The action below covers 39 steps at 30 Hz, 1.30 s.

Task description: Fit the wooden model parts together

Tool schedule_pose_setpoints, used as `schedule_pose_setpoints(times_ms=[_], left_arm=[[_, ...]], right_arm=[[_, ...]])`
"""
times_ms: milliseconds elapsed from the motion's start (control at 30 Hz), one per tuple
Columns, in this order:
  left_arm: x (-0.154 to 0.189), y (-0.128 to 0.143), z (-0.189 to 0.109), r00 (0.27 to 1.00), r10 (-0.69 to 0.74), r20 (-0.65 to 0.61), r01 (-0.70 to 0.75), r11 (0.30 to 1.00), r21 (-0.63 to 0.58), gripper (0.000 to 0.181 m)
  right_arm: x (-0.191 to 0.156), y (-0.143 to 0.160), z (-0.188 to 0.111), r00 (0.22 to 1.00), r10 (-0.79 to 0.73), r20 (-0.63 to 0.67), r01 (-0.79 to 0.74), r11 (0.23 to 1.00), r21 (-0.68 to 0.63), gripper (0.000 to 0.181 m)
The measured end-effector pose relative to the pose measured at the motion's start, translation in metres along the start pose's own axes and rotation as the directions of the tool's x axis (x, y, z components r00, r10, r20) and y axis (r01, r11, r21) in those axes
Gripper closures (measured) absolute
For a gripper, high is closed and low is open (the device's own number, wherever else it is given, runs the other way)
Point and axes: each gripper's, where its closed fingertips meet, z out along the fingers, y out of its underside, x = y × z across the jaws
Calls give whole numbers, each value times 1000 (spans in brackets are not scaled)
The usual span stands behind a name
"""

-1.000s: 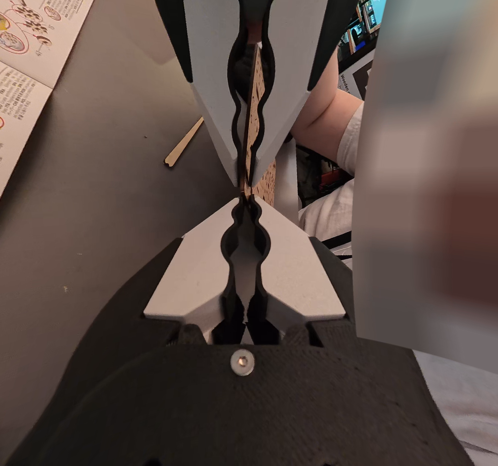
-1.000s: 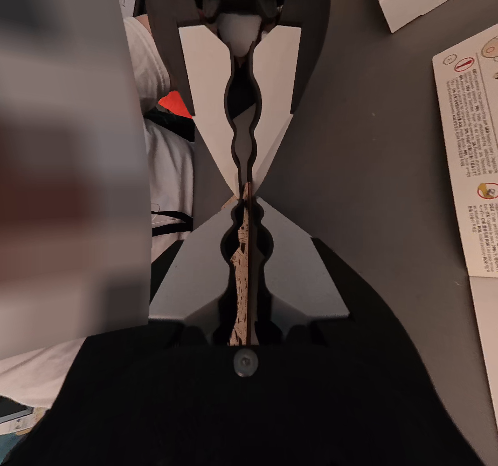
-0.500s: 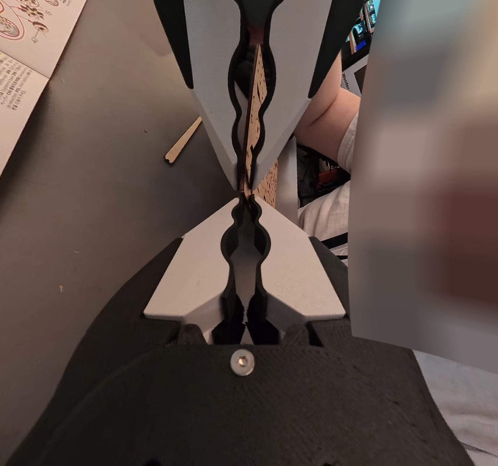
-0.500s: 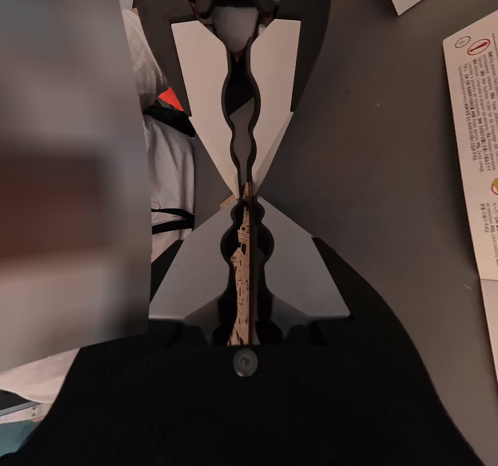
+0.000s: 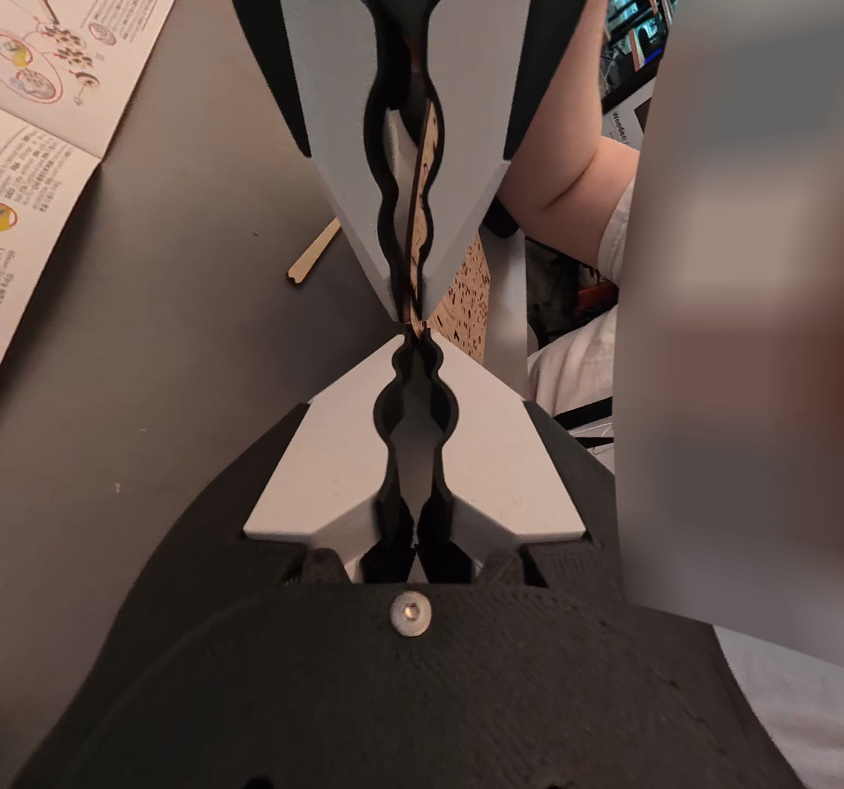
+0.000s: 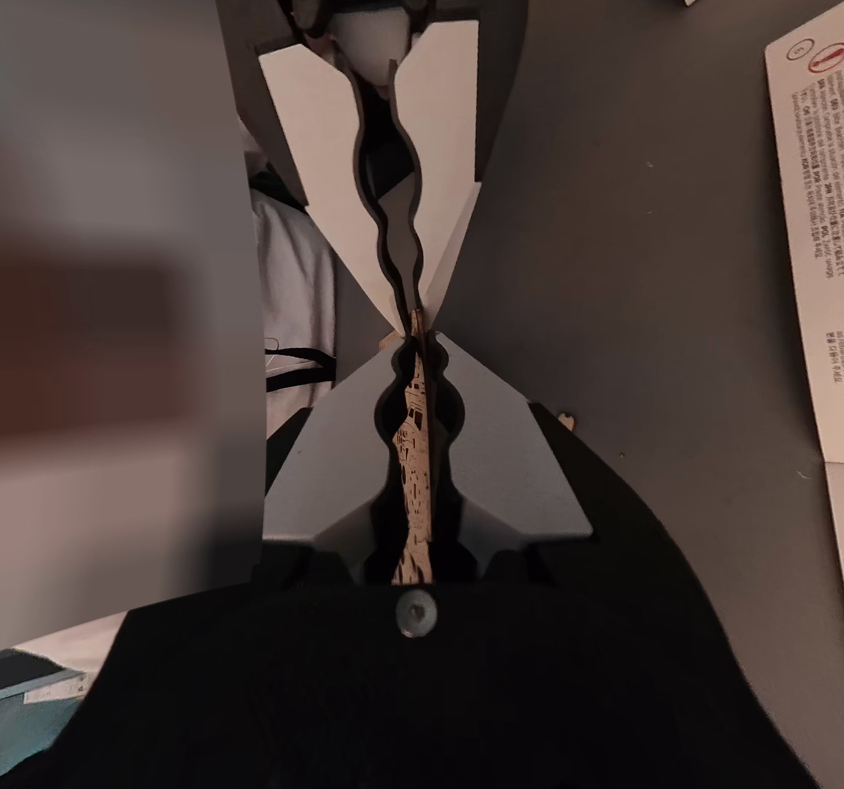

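Right gripper (image 6: 418,333): clenched on a thin engraved wooden sheet (image 6: 416,470), held edge-on above the grey table (image 6: 616,242).
Left gripper (image 5: 413,333): tip to tip with the right; fingers closed, apparently pinching the sheet's far edge.
Loose part: a wooden strip (image 5: 315,251) lies on the table.
Risk: twisting the grippers against each other could snap or crack the thin sheet; a shallow tip pinch could slip.

The left tongs (image 5: 414,331) and right tongs (image 6: 418,333) are meeting tip to tip above the worktop (image 5: 182,310), a wooden panel (image 6: 418,470) standing edge-on between them. Leaflets (image 5: 68,59) are lying leftward, a wooden stick (image 5: 313,253) nearer.
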Motion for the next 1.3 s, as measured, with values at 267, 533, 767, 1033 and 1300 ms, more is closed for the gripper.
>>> schedule_pose_setpoints(times_ms=[267,533,767,1033,1300], left_arm=[[-6,4,3,1000,-20,13,20,1000,-24,178],[-4,5,2,999,-33,-8,32,999,-33,178],[0,5,3,999,-30,-24,29,999,-35,178],[1,4,2,999,-28,-26,27,999,-30,178],[0,5,5,1000,-7,-13,6,999,-39,179]], right_arm=[[5,3,3,997,-57,-43,56,998,-28,176],[-4,-12,-12,984,-147,-97,153,987,50,179],[2,-6,-4,976,-162,-145,161,987,-19,165],[0,-5,0,970,-192,-151,188,981,-45,176],[2,-2,1,963,-206,-171,196,978,-75,176]])
